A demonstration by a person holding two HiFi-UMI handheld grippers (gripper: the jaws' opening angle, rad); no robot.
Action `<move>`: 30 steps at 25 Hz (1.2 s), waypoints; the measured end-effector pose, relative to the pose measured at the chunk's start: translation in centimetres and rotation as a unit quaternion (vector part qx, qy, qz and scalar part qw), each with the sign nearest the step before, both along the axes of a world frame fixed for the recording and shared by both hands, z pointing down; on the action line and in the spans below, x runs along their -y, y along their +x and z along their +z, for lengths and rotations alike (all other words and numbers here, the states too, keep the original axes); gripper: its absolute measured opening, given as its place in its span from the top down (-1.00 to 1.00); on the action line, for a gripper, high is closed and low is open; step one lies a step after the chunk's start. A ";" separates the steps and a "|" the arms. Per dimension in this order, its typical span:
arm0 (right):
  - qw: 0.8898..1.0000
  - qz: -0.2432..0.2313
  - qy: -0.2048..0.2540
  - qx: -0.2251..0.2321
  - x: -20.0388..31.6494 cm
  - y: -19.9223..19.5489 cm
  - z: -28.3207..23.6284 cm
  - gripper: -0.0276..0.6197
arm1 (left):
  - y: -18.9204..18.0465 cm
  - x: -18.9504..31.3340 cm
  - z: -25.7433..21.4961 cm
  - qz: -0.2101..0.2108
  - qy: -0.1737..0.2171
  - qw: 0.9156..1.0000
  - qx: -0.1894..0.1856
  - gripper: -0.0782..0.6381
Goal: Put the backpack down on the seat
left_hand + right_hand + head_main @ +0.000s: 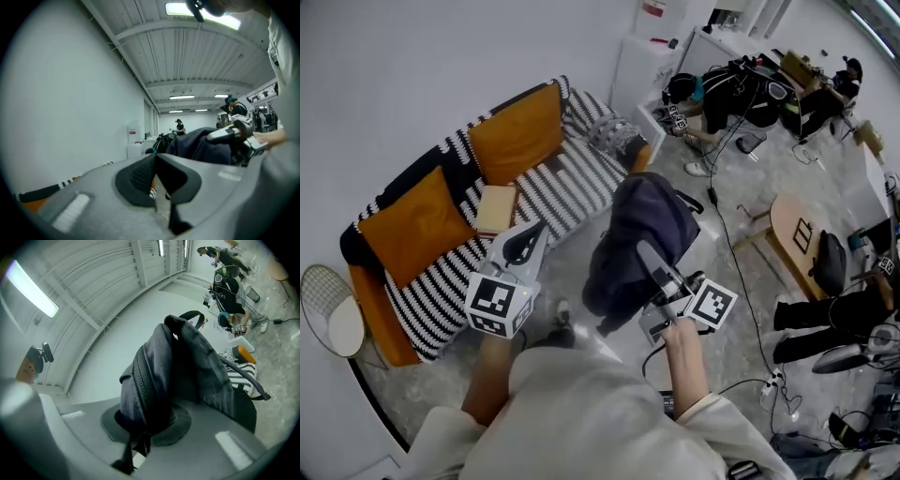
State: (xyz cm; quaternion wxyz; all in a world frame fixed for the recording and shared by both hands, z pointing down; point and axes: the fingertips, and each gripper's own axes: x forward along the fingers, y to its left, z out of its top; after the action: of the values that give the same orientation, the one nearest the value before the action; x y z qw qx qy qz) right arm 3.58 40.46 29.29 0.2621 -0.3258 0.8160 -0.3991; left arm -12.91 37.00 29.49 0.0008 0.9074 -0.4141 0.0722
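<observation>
A dark navy backpack [637, 234] hangs in the air over the floor in front of the sofa. My right gripper [647, 255] is shut on its top fabric, and in the right gripper view the backpack [187, 366] fills the middle with the right gripper [146, 423] clamped on a fold. The sofa's seat [562, 192] has a black-and-white striped cover and lies beyond the bag. My left gripper [525, 246] points at the seat, shut and empty; in the left gripper view its jaws [155, 161] meet with nothing between them. The backpack [206, 145] shows to their right.
Two orange cushions [516, 131] lean on the sofa back, and a beige book [495, 208] lies on the seat. A white cabinet [642, 66] stands past the sofa's end. Cables [731, 234], a wooden table [797, 234] and seated people are at the right.
</observation>
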 end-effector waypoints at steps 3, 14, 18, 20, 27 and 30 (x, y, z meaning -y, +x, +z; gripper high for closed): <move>1.000 -0.003 0.000 -0.004 4.0 -0.7 -0.4 0.82 | -0.4 4.0 -0.3 -0.001 0.000 1.000 -0.001 0.77; 1.000 -0.008 -0.015 -0.017 14.5 -2.1 0.3 0.82 | -0.2 14.5 1.7 0.023 -0.027 0.999 -0.005 0.77; 1.000 0.000 -0.023 -0.016 17.3 -1.5 0.9 0.82 | 0.6 17.4 2.5 0.035 -0.036 0.999 -0.001 0.77; 1.000 0.003 -0.023 -0.016 18.5 -1.3 1.1 0.82 | 0.9 18.7 2.9 0.039 -0.039 0.999 0.000 0.77; 0.999 0.008 -0.032 -0.019 22.4 -0.4 1.5 0.82 | 1.9 23.0 4.3 0.045 -0.055 0.997 -0.004 0.77; 0.999 0.010 -0.036 -0.020 24.3 0.5 2.0 0.82 | 3.2 24.8 4.7 0.054 -0.059 0.997 -0.002 0.77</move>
State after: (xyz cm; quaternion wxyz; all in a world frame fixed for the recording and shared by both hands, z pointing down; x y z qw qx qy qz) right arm 4.06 16.13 31.26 0.2381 -0.3510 0.8029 -0.4189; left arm -9.72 12.23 34.17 0.0514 0.9269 -0.3595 0.0944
